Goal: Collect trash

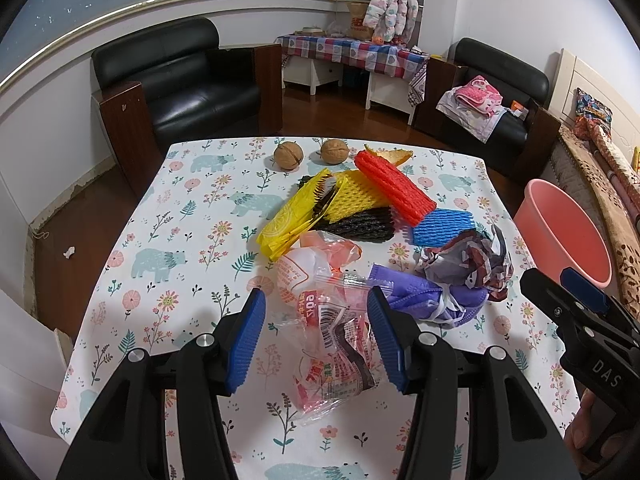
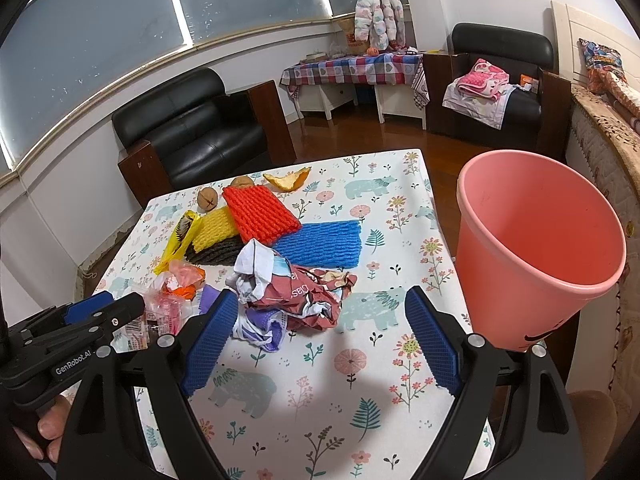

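Trash lies on the floral tablecloth point(image 1: 192, 216). A clear red-printed wrapper point(image 1: 336, 344) lies between the open fingers of my left gripper point(image 1: 318, 334). Beyond it are a purple mask point(image 1: 416, 292), a crumpled paper wad point(image 1: 468, 260), red point(image 1: 396, 186), blue point(image 1: 444, 226), yellow point(image 1: 356, 194) and black point(image 1: 360, 224) foam nets, a yellow wrapper point(image 1: 288, 220), two walnuts point(image 1: 288, 155) and an orange peel point(image 1: 394, 155). My right gripper point(image 2: 320, 340) is open and empty just in front of the paper wad point(image 2: 304, 292). A pink bucket point(image 2: 536, 248) stands at the table's right edge.
Black armchairs point(image 1: 188, 76) stand behind the table, and a checked-cloth table point(image 1: 352, 50) at the back. A bed edge point(image 2: 596, 148) lies right of the bucket. Wooden floor surrounds the table.
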### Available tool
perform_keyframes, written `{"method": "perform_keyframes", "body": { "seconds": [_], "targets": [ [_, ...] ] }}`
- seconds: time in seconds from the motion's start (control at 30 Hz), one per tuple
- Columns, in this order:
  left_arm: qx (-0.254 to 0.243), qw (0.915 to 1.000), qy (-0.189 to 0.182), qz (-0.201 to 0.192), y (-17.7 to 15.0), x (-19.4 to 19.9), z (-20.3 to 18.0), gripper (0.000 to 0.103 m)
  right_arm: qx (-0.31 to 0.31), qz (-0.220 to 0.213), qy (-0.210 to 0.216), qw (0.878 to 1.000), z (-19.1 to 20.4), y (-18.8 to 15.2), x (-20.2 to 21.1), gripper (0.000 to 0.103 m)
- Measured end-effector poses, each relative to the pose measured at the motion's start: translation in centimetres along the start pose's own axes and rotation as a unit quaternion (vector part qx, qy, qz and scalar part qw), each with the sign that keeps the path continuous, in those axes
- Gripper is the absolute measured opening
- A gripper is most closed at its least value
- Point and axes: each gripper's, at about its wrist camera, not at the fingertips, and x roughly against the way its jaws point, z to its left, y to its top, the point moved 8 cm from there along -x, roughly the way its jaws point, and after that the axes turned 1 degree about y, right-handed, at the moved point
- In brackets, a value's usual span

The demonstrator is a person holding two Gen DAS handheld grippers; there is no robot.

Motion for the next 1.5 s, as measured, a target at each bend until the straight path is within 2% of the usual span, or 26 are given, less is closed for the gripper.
{"method": "perform_keyframes", "body": {
  "seconds": [0.97, 1.5],
  "targets": [
    [0.004, 1.0000, -0.001, 0.004, -0.6, 0.2, -0.4, 0.052, -0.009, -0.011, 0.005, 1.000, -1.1, 0.3, 0.7, 0.086],
    [0.010, 0.9999, -0.007, 0.008, -0.9, 0.1, -0.2, 0.052, 0.008, -0.010, 0.012, 1.000, 0.2, 0.1, 0.6, 0.086]
  ]
}}
